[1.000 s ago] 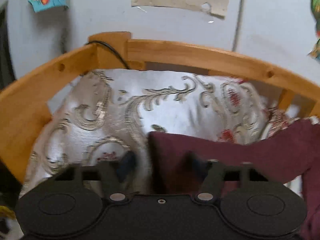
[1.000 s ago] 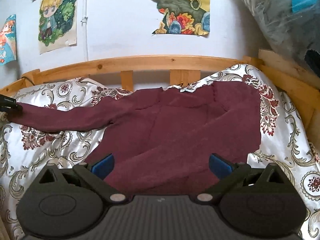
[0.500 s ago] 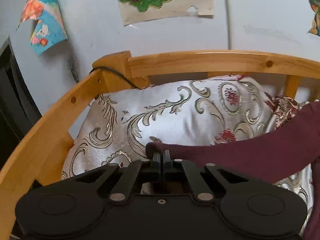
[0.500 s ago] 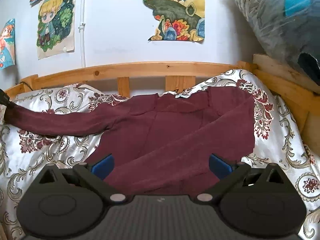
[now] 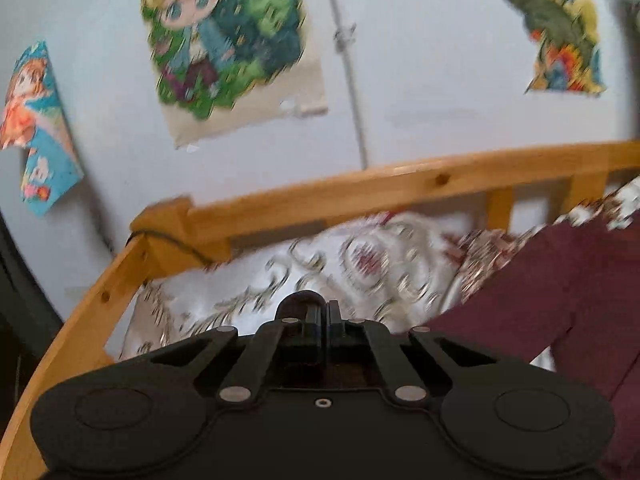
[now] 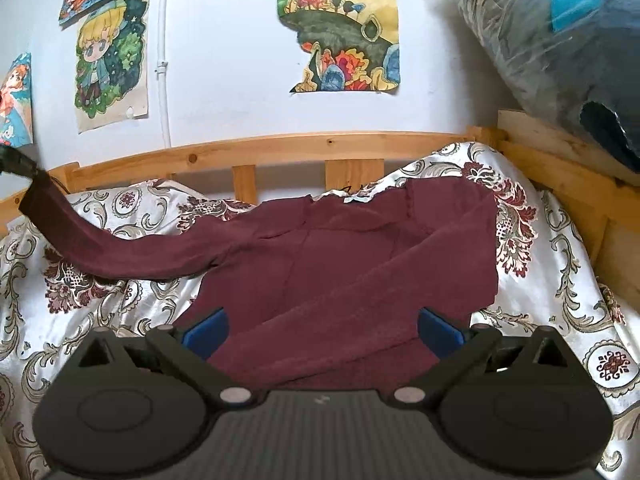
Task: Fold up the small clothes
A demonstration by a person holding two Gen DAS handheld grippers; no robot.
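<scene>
Sweater (image 6: 344,264): maroon, long-sleeved, lying spread on the patterned bedcover (image 6: 560,264) inside the wooden bed rail (image 6: 280,148), collar toward the wall. Its body rests flat; 1 sleeve is folded diagonally across the front, and the other sleeve (image 6: 120,252) runs out to the side and rises off the cover at its cuff end. Left gripper (image 5: 322,316): jaws pressed together, pinching that cuff; the cloth between them is mostly hidden in the left wrist view, but the right wrist view shows the sleeve end lifted to a dark tip at the frame edge. Right gripper (image 6: 322,328): jaws spread wide, holding nothing, hovering above the lower part of the body. Risks, largest first. 1: with the body unpinned, a firm pull on the sleeve is likely to drag the whole garment sideways on the slick, satin-looking cover and undo the fold already laid across the front. 2: the cover itself is loose and wrinkled, so it may bunch up beneath the garment. 3: the sleeve may twist or land creased if it is laid down without tension. 4: the pinch sits at the cuff edge, so the thin cloth could slip free mid-carry. The left wrist view is motion-blurred; grip depth cannot be confirmed.
</scene>
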